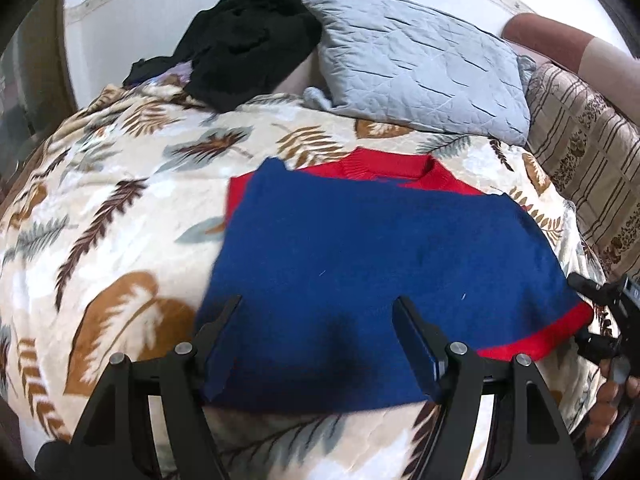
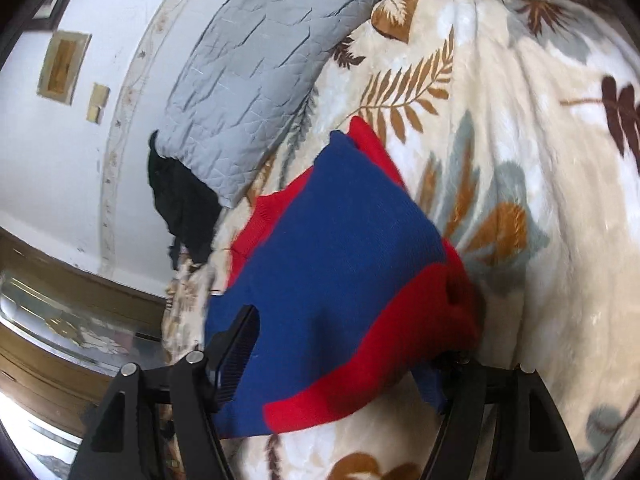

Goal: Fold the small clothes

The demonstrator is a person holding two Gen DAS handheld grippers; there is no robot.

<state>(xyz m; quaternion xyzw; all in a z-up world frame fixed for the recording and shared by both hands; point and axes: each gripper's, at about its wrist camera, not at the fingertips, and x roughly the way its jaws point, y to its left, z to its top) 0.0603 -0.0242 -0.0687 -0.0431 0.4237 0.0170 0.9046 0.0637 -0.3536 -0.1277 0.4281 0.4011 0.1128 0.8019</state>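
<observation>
A small blue sweater with a red collar and a red hem lies flat on a leaf-patterned blanket. My left gripper hovers open over its near blue edge, both fingers apart above the cloth. At the right edge of the left wrist view, my right gripper stands at the sweater's red hem corner, held by a hand. In the right wrist view the sweater fills the space between the jaws of the right gripper. Its left finger shows beside the blue cloth. The red hem covers the right finger.
A grey quilted pillow and a black garment lie at the bed's far end against a white wall. Brown striped bedding lies on the right. A wooden frame runs past the bed's edge in the right wrist view.
</observation>
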